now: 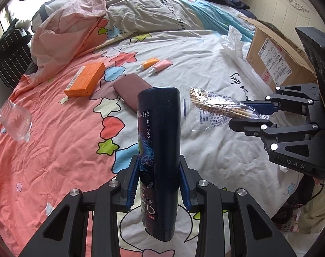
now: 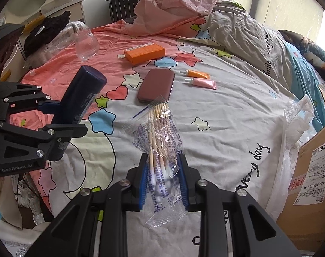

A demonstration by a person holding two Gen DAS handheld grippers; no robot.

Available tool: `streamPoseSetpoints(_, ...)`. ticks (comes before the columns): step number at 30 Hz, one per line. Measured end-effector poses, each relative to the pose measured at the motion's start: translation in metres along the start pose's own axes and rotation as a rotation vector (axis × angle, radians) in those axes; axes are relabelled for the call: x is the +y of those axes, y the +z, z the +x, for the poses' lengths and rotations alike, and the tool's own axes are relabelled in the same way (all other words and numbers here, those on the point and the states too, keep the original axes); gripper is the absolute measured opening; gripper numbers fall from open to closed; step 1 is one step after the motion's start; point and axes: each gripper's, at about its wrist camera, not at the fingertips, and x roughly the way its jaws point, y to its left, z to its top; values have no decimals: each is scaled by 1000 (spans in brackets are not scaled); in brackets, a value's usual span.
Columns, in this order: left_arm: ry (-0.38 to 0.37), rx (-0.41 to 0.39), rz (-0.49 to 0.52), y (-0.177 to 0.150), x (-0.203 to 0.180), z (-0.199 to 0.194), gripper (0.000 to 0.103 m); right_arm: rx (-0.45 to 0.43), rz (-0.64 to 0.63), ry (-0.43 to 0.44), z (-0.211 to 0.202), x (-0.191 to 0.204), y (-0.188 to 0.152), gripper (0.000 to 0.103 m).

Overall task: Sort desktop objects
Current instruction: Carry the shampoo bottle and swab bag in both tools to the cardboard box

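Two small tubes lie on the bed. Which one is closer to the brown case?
The pink tube, lying nearer the brown case. The orange tube lies beyond it, toward the orange box.

**Around the bed**

A bed (image 1: pixel 205 49) wears a sheet with stars and hearts. A rumpled pink cloth (image 1: pixel 72 25) and a quilt (image 1: pixel 154 10) lie at its far end. A cardboard box (image 1: pixel 276 62) with shipping labels stands beside it, a white plastic bag (image 1: pixel 235 40) just next to the box. A striped black suitcase (image 2: pixel 126 2) stands behind the bed.
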Motion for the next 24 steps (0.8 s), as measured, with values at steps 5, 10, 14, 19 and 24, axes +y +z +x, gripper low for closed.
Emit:
streamPoseSetpoints(5, -3, -23, 5, 3, -7, -14, 35, -12, 5, -8, -13, -1, -3, 25)
streamPoseSetpoints(10, -7, -52, 28, 7, -21, -32, 35, -39, 21, -22, -30, -4, -6, 25)
streamPoseSetpoints(14, -37, -70, 41, 8, -32, -43, 35, -65, 38, -38, -47, -8, -9, 25)
streamPoseSetpoints(19, -44, -89, 64, 10, -46, -54, 35, -97, 54, -65, -68, -12, -15, 25)
streamPoseSetpoints(24, -53, -113, 88, 15, -59, -67, 35, -131, 67, -80, -92, -18, -22, 25)
